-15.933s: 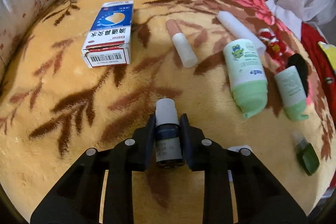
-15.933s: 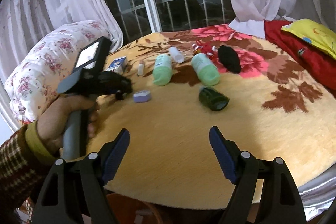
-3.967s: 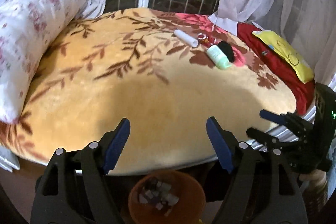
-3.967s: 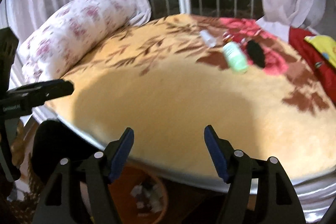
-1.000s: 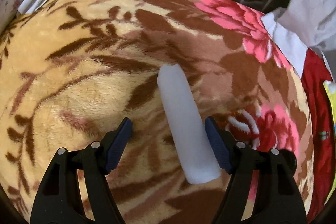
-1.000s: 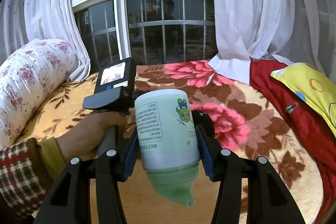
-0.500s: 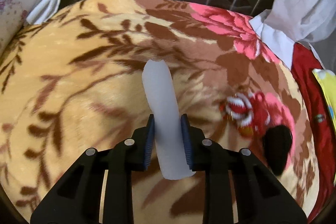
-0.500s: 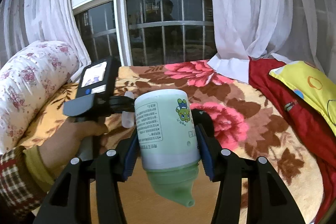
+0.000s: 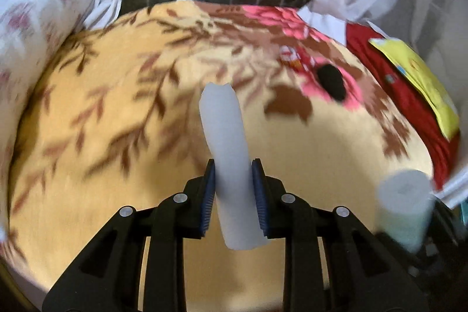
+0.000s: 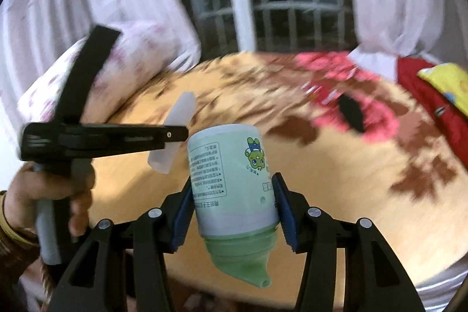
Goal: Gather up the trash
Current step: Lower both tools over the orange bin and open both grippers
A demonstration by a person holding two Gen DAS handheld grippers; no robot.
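My left gripper (image 9: 233,199) is shut on a long white tube (image 9: 228,148) and holds it up above the yellow floral blanket (image 9: 102,136). The right wrist view shows the same white tube (image 10: 175,130) in the left gripper (image 10: 172,136), held by a hand. My right gripper (image 10: 234,209) is shut on a pale green bottle (image 10: 231,177) with a cartoon label and a green cap that points down. The green bottle shows blurred at the right of the left wrist view (image 9: 405,209).
A black object (image 9: 330,82) and a small red and white item (image 9: 291,57) lie on the pink flower print. A red cloth with a yellow cushion (image 9: 415,84) lies at the right. A floral pillow (image 9: 32,28) lies at the left. Window and curtains stand behind.
Both grippers have pulled back from the far side of the bed with their loads. The white tube is lifted clear of the blanket. The views are blurred by motion.
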